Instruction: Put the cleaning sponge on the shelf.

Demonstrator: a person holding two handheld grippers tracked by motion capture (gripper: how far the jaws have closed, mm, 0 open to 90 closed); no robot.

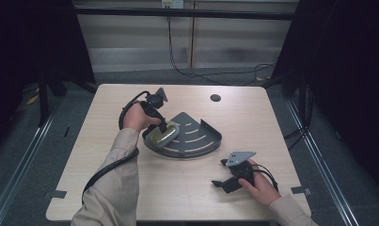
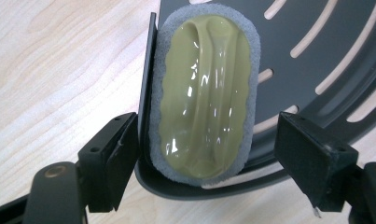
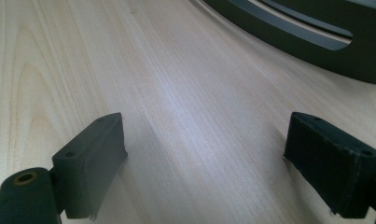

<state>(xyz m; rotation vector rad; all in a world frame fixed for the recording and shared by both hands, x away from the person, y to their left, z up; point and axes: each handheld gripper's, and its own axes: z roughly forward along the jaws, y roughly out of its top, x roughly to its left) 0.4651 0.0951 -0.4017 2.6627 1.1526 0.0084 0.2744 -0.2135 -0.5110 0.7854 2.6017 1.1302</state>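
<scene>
Pale wood grain runs across the table (image 1: pixel 177 188), and near its middle sits a dark grey corner shelf tray (image 1: pixel 203 141) with curved slots cut through its floor. I have the left gripper (image 1: pixel 164 127) lowered over the tray's left end, and from its own camera I can see the jaws spread wide, one on each side of a scrubbing sponge (image 2: pixel 204 91). The sponge is oval, with a grey foam base and a glossy olive-green plastic grip on top, and it lies in the tray against the straight left wall (image 2: pixel 146 84). My left-hand jaw stands outside that wall, over the wood, while the other jaw hangs above the slotted floor, apart from the sponge; neither pad is pressing on it as far as I can tell. In the high view the sponge (image 1: pixel 162 134) shows as a yellowish patch just under the gripper's tip.

My right gripper (image 1: pixel 217 183) rests low near the table's front right, well apart from the tray, with the hand (image 1: pixel 260 186) wrapped around its body and the grey three-cornered plate (image 1: pixel 239 157) on top. Its jaws are also spread, with only bare wood between them (image 3: pixel 204 154). From that camera the tray's curved outer rim (image 3: pixel 311 37) crosses the upper right corner. A small dark round hole (image 1: pixel 215 98) sits in the tabletop behind the tray.
</scene>
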